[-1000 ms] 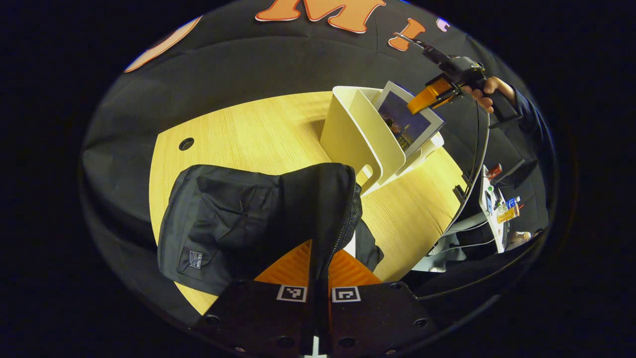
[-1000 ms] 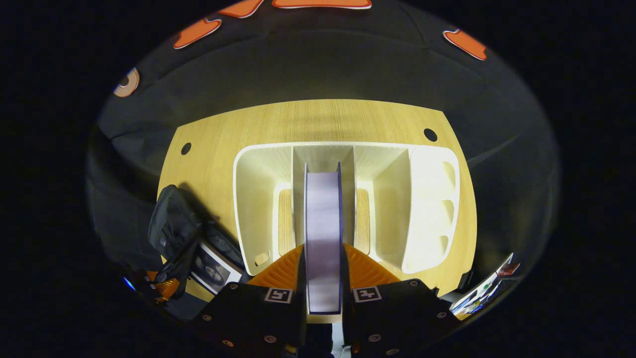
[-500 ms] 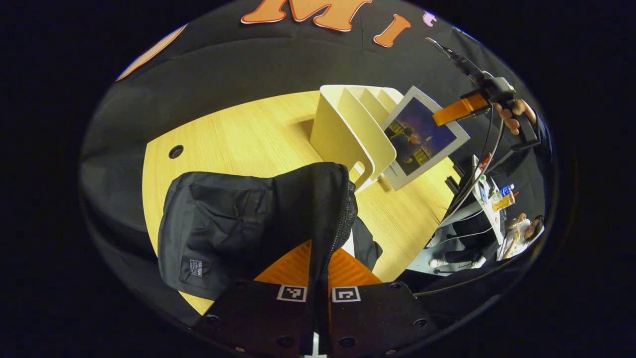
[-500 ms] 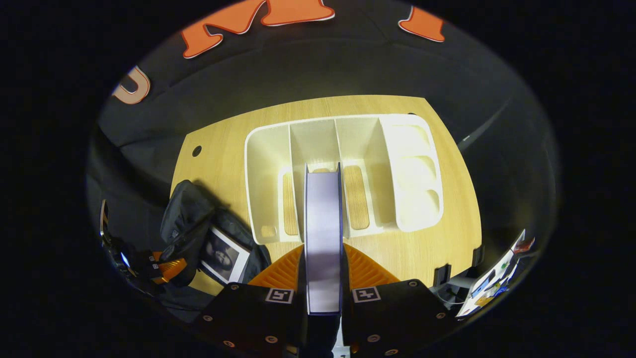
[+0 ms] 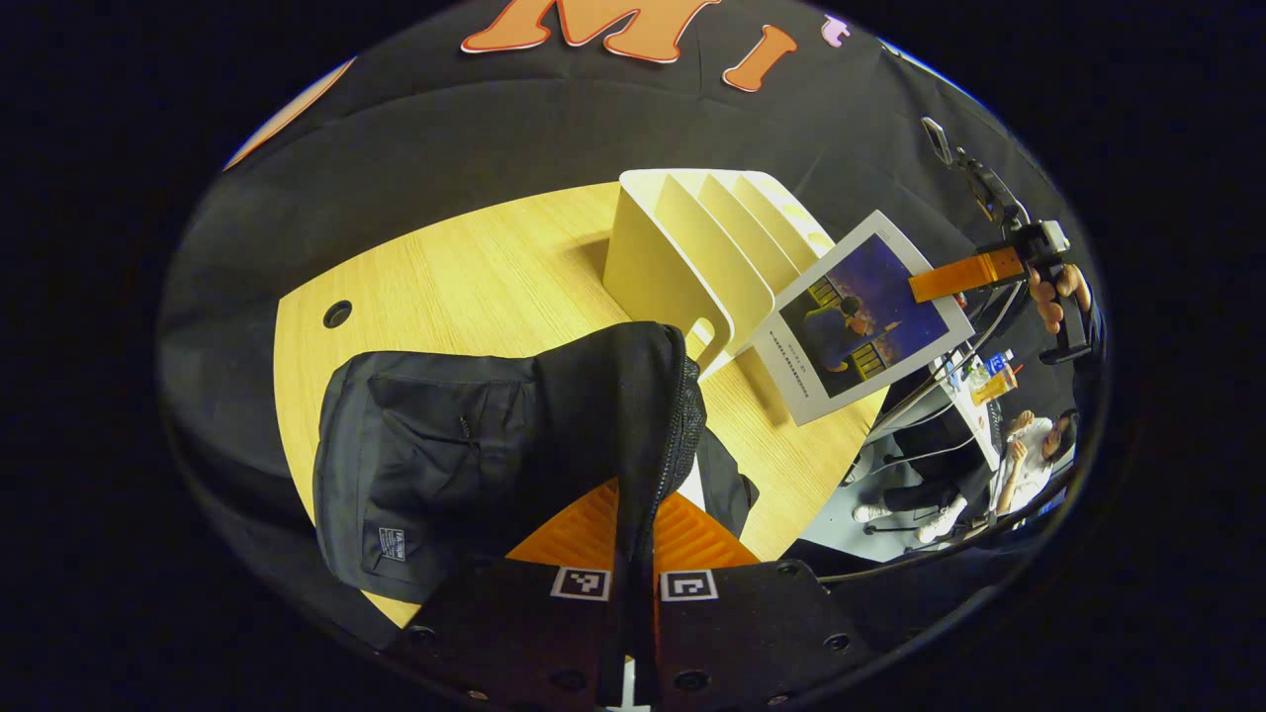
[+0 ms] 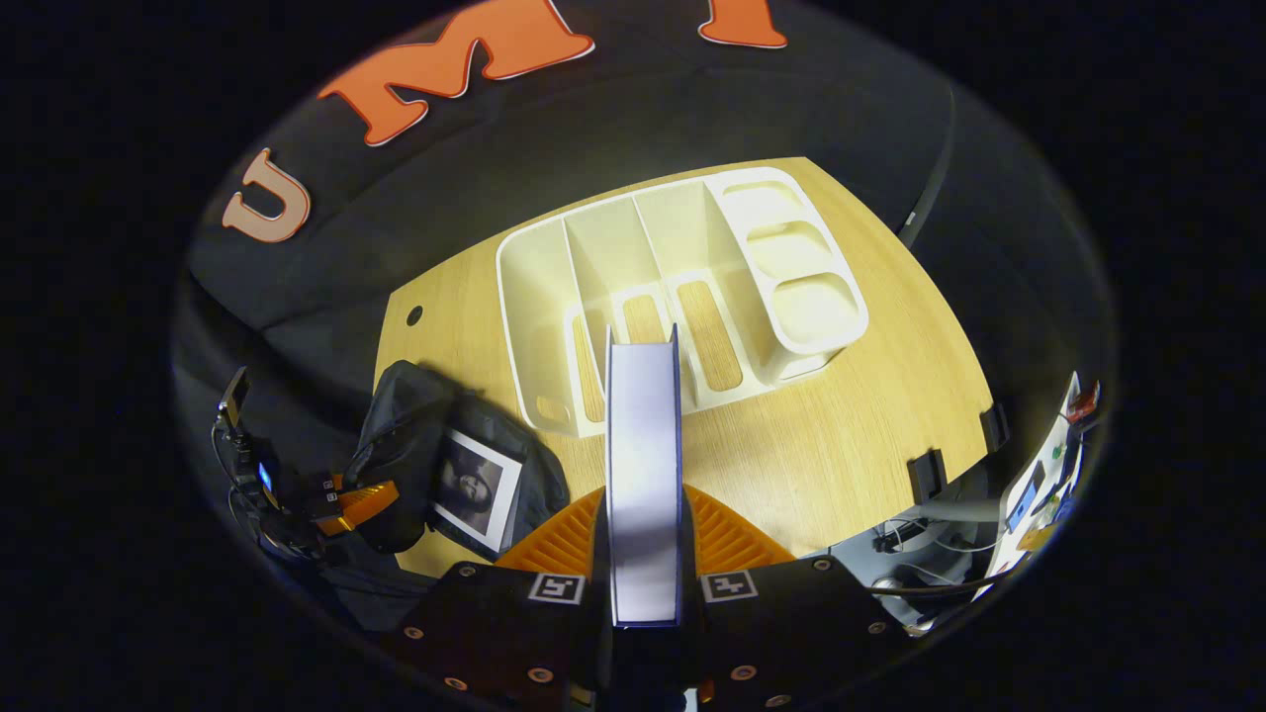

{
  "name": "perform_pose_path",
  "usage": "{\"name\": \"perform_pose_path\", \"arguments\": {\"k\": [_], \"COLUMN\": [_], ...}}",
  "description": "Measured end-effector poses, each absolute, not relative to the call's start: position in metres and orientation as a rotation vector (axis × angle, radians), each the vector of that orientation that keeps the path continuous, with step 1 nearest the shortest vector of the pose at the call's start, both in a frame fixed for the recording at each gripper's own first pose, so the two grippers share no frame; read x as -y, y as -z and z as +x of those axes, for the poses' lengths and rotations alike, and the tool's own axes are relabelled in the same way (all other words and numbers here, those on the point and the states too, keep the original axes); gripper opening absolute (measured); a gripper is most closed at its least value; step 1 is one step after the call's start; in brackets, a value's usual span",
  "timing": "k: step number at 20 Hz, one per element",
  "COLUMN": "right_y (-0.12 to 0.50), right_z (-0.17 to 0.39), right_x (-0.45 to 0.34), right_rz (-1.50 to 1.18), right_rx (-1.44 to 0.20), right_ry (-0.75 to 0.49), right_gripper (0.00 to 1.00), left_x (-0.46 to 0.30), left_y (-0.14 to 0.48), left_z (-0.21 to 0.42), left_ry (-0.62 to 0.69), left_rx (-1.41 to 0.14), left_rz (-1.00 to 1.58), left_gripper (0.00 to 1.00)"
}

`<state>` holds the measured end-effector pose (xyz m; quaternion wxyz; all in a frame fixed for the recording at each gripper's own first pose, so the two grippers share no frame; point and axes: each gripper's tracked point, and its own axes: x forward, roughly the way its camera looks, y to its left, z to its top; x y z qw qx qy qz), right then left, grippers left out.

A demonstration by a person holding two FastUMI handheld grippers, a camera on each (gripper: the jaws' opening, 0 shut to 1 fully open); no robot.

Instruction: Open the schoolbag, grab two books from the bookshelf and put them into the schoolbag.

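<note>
Bench point(image 5: 475, 287) of pale wood carried everything, with the black schoolbag point(image 5: 445, 445) slumped at its near left part and the cream bookshelf point(image 5: 692, 267) standing farther off, well apart from it. In the right gripper view the bookshelf point(image 6: 673, 287) showed its upright slots bare, wood visible through the cut-outs in its floor. The schoolbag point(image 6: 415, 445) lay open there, one book with a dark portrait cover point(image 6: 480, 489) resting in its mouth. The left tongs point(image 5: 633, 534) were clenched on the zippered edge of the bag's opening, both fingers pressed against the fabric and lifting it up into a ridge. A second book with a night-blue cover and white border point(image 5: 860, 331) hung in the air just right of the bookshelf, above the bench's right edge, tilted and free of the slots. The right tongs point(image 6: 643, 554) were grasping this book point(image 6: 643, 465) by its spine end, its page block running straight out between the fingers. In the left gripper view the right tongs point(image 5: 964, 277) pinched the book's upper corner, with a hand point(image 5: 1058, 297) on the handle behind them.
</note>
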<state>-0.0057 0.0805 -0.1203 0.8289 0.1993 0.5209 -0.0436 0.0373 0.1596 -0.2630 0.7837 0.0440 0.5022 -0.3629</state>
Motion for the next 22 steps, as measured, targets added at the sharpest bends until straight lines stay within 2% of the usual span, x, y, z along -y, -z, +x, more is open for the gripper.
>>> {"name": "perform_pose_path", "arguments": {"k": [5,11,22], "right_y": [0.119,0.117,0.112], "right_z": [-0.034,-0.057,-0.059], "right_x": [-0.089,-0.113,-0.165], "right_rz": [0.52,0.619,0.829], "right_rx": [-1.073,-1.032,-0.891], "right_ry": [0.09,0.018,-0.121], "right_gripper": [0.28,0.27,0.27], "left_x": [-0.161,-0.16,-0.161], "left_y": [0.261,0.261,0.257], "left_z": [0.038,0.038,0.041], "left_ry": [0.8,0.813,0.796], "left_rx": [-1.088,-1.094,-1.083], "left_rz": [0.111,0.118,0.114], "left_gripper": [0.05,0.05,0.05]}}
